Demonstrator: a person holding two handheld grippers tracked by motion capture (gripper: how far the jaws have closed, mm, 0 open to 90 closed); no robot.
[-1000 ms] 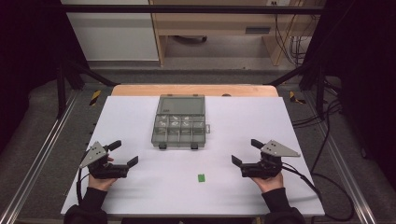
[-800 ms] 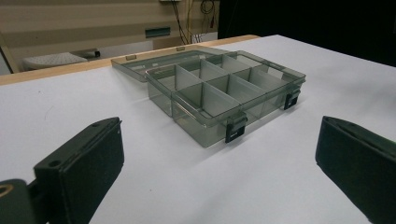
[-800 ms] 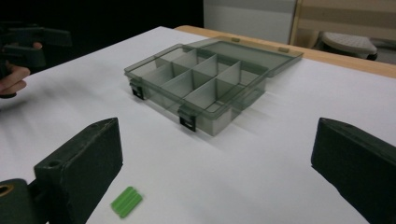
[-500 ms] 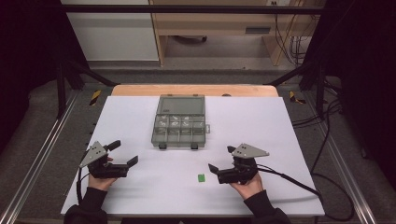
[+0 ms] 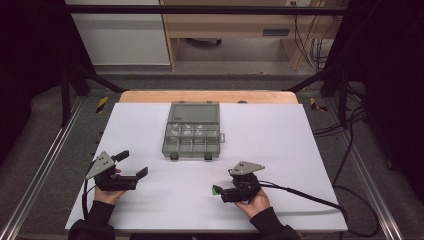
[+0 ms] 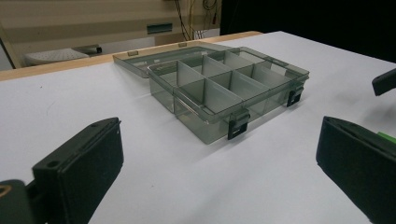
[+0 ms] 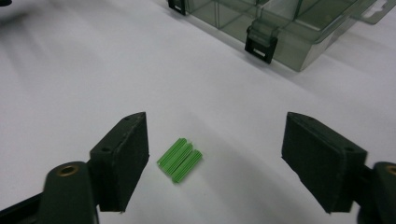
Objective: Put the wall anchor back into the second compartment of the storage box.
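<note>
A small ribbed green piece [image 7: 180,159] lies flat on the white table [image 5: 280,140]. My right gripper [image 7: 215,140] is low over it with a jaw on each side; neither pad touches it. Those jaws have just been closing and still stand apart. In the high view the right gripper [image 5: 223,192] is near the table's front, with the green piece [image 5: 216,189] at its tips. My left gripper [image 5: 132,164] rests at the front left, open, with nothing between its jaws. A grey clear compartment box [image 5: 192,131] stands open mid-table.
The box [image 6: 224,88] has several dividers, two black latches at its front and its lid laid back. The box's front corner [image 7: 280,23] lies beyond the right gripper. A cable [image 5: 300,192] trails right from the right gripper. Wooden table edge [image 5: 210,96] lies at the back.
The right gripper has moved left and down across the table to the green piece, and its jaws have narrowed around it. The left gripper has stayed put.
</note>
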